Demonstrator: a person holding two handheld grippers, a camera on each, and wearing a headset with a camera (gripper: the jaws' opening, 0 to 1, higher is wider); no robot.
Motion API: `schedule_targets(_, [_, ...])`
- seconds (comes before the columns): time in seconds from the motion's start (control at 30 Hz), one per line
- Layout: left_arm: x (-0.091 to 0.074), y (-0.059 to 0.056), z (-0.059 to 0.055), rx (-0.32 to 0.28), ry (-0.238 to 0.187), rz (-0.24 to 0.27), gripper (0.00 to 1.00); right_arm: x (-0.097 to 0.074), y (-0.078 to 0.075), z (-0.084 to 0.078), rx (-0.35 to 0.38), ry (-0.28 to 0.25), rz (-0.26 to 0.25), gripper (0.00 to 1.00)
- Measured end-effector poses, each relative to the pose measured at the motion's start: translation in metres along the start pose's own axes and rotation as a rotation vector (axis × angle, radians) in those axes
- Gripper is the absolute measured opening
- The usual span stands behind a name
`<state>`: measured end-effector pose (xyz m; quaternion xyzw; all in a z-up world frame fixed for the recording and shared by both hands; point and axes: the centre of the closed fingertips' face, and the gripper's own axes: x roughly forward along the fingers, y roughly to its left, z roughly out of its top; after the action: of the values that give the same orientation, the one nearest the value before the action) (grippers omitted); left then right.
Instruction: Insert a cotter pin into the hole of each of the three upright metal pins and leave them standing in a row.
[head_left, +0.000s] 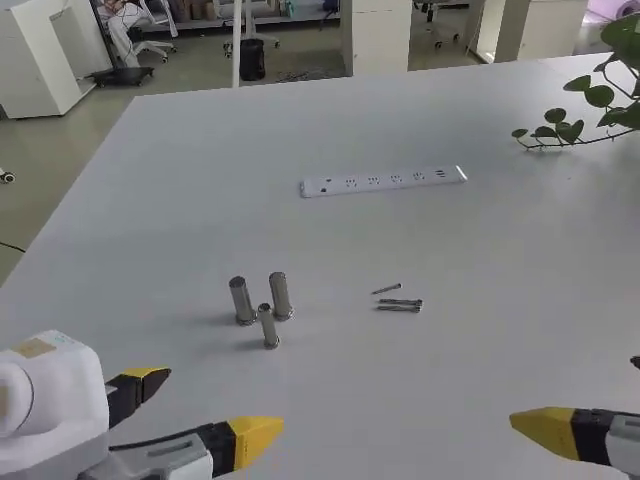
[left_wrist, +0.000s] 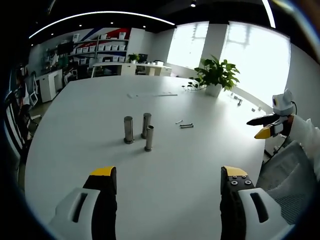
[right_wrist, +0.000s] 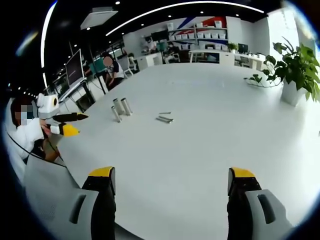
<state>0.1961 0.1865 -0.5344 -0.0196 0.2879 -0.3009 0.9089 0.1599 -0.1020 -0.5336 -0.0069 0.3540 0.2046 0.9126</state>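
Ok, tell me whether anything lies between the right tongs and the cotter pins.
Nothing visible does. Bare table runs from the open right tongs to the cotter pins. The three metal pins stand left of that line, and the power strip lies beyond it.

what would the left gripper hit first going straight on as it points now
Likely the white table just beside the nearest upright metal pin; it may clip that pin, depth unclear.
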Motion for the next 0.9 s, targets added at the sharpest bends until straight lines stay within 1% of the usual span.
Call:
schedule_targets(0.2, [0.018,0.009,0.007,0.023,0.006,-0.016,0.82,0.002,0.002,-0.001,-0.001,0.010,0.003,0.91])
schedule_targets(0.3, [0.030,0.011,0.013,0.032,-0.008,-0.033,0.79,0.002,0.001,-0.001,0.001,0.014,0.000,0.91])
schedule_targets(0.43, [0.042,0.016,0.020,0.045,-0.017,-0.038,0.75,0.002,0.000,-0.001,0.003,0.017,-0.006,0.91])
schedule_targets(0.57, [0.051,0.018,0.025,0.056,-0.018,-0.040,0.66,0.002,-0.001,-0.002,0.005,0.020,-0.009,0.91])
schedule_targets(0.6, [0.055,0.018,0.028,0.068,-0.021,-0.041,0.65,0.002,-0.001,-0.002,0.005,0.023,-0.011,0.91])
schedule_targets(0.7, [0.064,0.019,0.029,0.079,-0.016,-0.049,0.61,0.002,-0.001,-0.003,0.006,0.028,-0.012,0.90])
schedule_targets(0.8, [0.073,0.021,0.027,0.094,-0.004,-0.058,0.53,0.003,-0.001,-0.004,0.005,0.031,-0.015,0.90])
schedule_targets(0.9, [0.081,0.026,0.027,0.090,0.000,-0.056,0.49,0.003,-0.001,-0.004,0.004,0.035,-0.016,0.90])
